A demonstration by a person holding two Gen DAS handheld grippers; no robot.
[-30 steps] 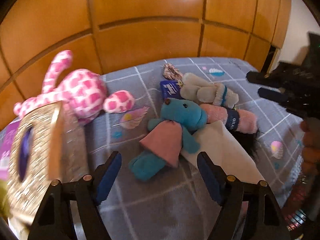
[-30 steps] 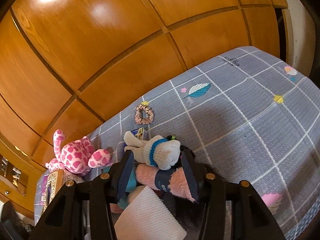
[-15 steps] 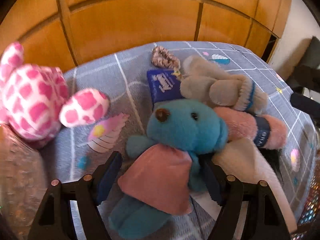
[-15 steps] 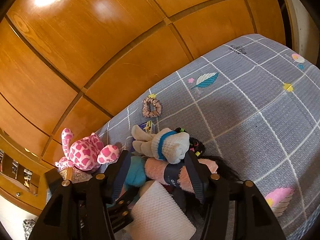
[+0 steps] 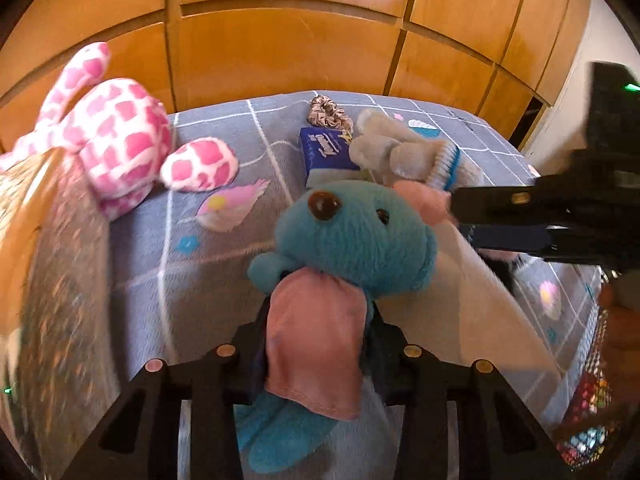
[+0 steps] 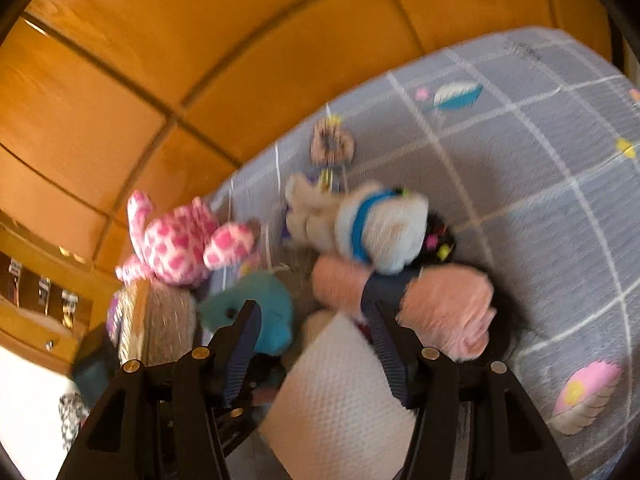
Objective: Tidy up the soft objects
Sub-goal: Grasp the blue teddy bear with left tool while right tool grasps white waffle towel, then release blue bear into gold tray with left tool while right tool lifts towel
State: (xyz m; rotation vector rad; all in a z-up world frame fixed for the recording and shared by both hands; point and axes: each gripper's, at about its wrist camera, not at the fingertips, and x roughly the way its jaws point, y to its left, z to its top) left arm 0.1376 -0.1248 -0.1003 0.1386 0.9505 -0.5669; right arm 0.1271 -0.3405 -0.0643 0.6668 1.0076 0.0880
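Your left gripper (image 5: 316, 344) is closing on the blue plush toy's (image 5: 352, 236) body on the bed (image 5: 208, 264); squeeze below the head. Your right gripper (image 6: 312, 344) hangs released over the white cloth (image 6: 340, 392).

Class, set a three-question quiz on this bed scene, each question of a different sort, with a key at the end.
1. True or false: the blue plush toy lies between the jaws of the left gripper.
2. Which thing lies nearest the wooden panels? A) hair scrunchie B) white cloth C) pink rolled towel
3. Fill in: the pink-and-white spotted plush lies on the ____ side of the left wrist view.

Key: 1 true; the jaws are closing around its body. 2 A. 3 left.
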